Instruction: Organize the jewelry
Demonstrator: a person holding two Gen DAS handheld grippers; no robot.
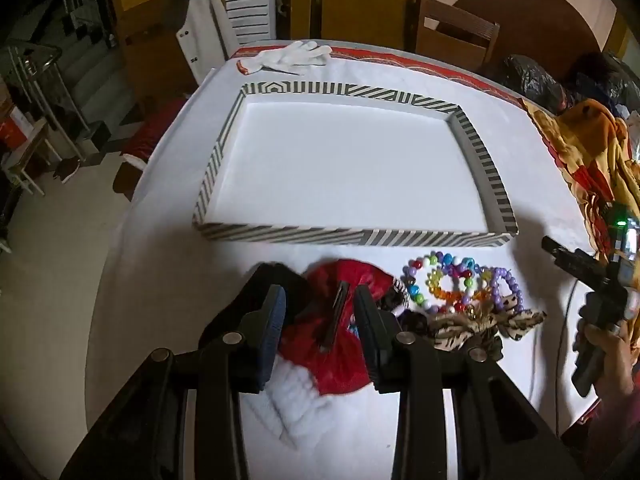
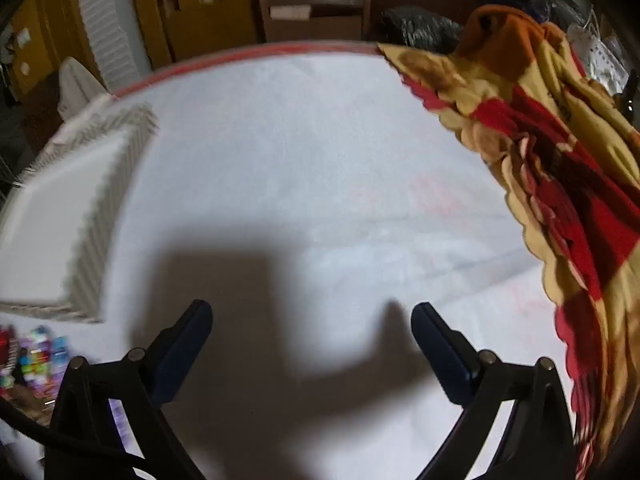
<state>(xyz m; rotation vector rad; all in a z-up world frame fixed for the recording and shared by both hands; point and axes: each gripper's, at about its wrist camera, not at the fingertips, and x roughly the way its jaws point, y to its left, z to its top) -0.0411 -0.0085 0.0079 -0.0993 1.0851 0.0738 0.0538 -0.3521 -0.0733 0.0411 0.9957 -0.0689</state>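
Nearest us, left gripper hangs over a red hair bow w/ dark clip; jaws apart, pads either side, not pressing. Beaded bracelets and animal-print bow lie just right of it on the bench, near the striped tray. Right gripper fully released, nothing between fingers, above bare bench cloth.

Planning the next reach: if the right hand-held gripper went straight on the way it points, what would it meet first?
Probably just the white tablecloth. The right hand-held gripper is open and empty, tilted down at bare cloth; the striped tray and patterned cloth lie off to the sides.
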